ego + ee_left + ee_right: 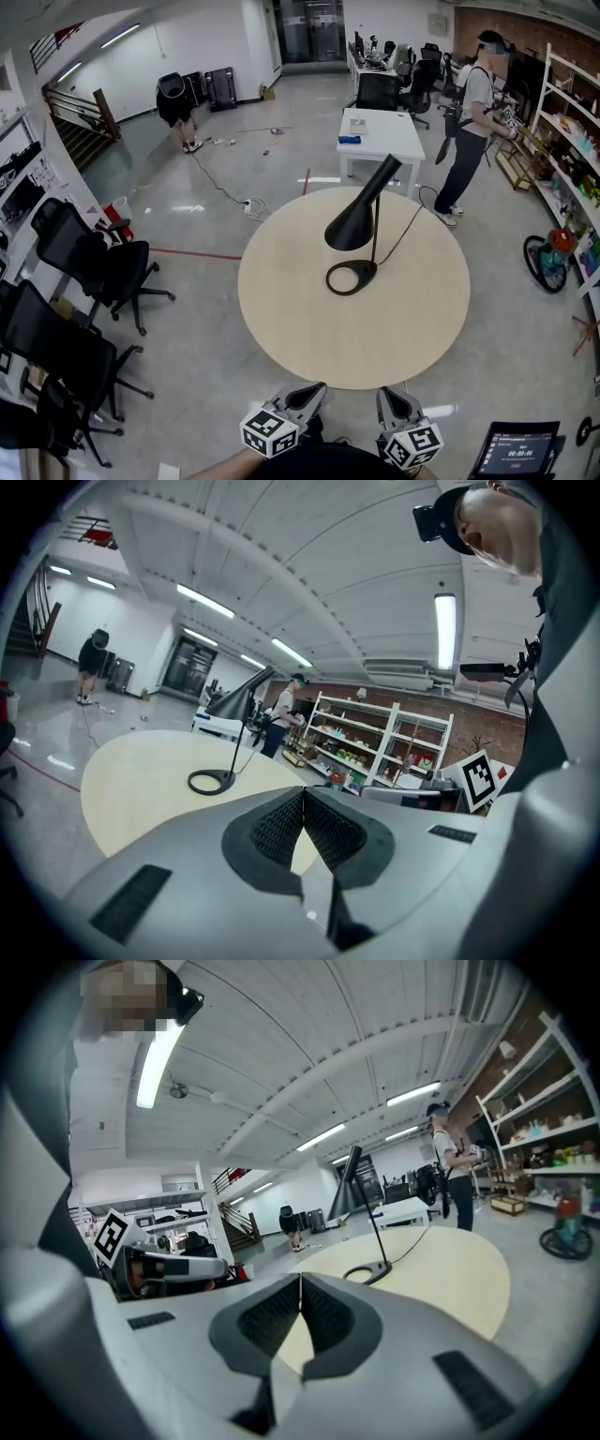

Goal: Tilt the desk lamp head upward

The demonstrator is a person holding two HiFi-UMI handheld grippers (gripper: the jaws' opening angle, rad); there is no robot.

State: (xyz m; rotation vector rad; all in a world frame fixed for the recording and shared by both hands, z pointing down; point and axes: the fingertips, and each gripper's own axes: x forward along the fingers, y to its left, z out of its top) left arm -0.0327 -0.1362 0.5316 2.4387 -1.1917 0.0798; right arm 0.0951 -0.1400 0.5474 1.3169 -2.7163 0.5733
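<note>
A black desk lamp stands on the round pale wooden table (281, 319). Its ring base (352, 277) lies a little right of the table's middle, and its cone head (361, 212) slopes down to the left from a thin upright stem. The lamp's ring base (211, 781) and head (239, 695) also show in the left gripper view, and its base (367, 1270) in the right gripper view. My left gripper (314, 391) and right gripper (389, 398) hover at the table's near edge, side by side, both shut and empty, well short of the lamp.
A black cord (410, 222) runs from the lamp off the table's far right. A white desk (380, 134) stands behind, with a person (472, 127) by the shelves (572, 141) on the right. Black office chairs (89, 258) crowd the left. Another person (175, 101) bends over far back.
</note>
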